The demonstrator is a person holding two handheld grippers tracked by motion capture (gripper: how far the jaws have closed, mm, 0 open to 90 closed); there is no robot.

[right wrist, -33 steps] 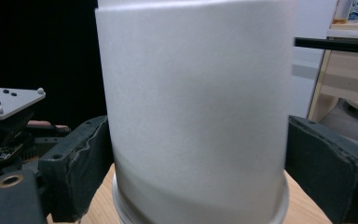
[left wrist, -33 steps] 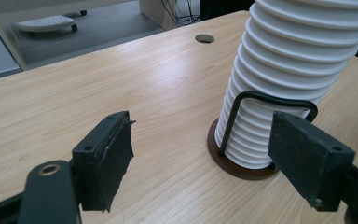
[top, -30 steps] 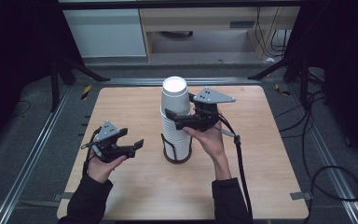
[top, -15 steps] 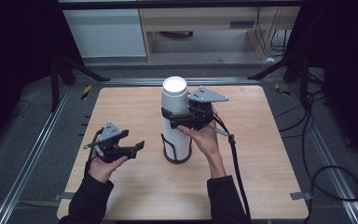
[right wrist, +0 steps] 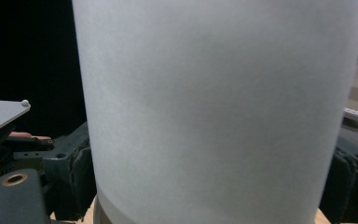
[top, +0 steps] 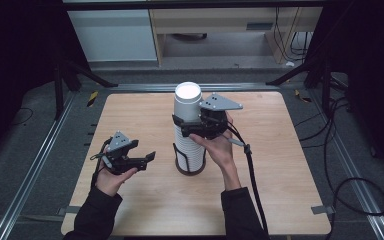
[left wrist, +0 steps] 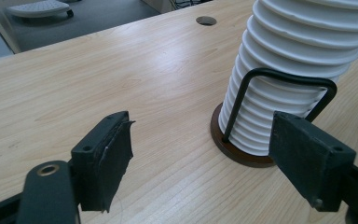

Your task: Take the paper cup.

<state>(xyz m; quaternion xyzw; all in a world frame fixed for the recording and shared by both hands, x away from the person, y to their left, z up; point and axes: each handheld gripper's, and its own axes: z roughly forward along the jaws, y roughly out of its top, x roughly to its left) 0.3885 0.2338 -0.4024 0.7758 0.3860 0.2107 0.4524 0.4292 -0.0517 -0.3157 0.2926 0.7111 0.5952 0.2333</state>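
A tall stack of white paper cups (top: 190, 147) stands in a holder with a brown round base (top: 189, 171) and a black wire loop (left wrist: 284, 78) near the table's middle. The top cup (top: 187, 102) rises above the rest. My right gripper (top: 186, 125) comes in from the right and is shut on the top cup (right wrist: 214, 107), one jaw on each side of its wall. My left gripper (top: 143, 151) hovers to the left of the base, open and holding nothing. In the left gripper view the stack (left wrist: 293, 60) sits just ahead of its right jaw.
The wooden table (top: 130, 115) has a small round hole (left wrist: 206, 20) near its far edge. Metal rails (top: 35, 160) and black cables (top: 340, 185) run beside the table. Cabinets (top: 115, 35) stand behind it.
My right gripper has shifted a little left onto the top cup. The left gripper has hardly moved.
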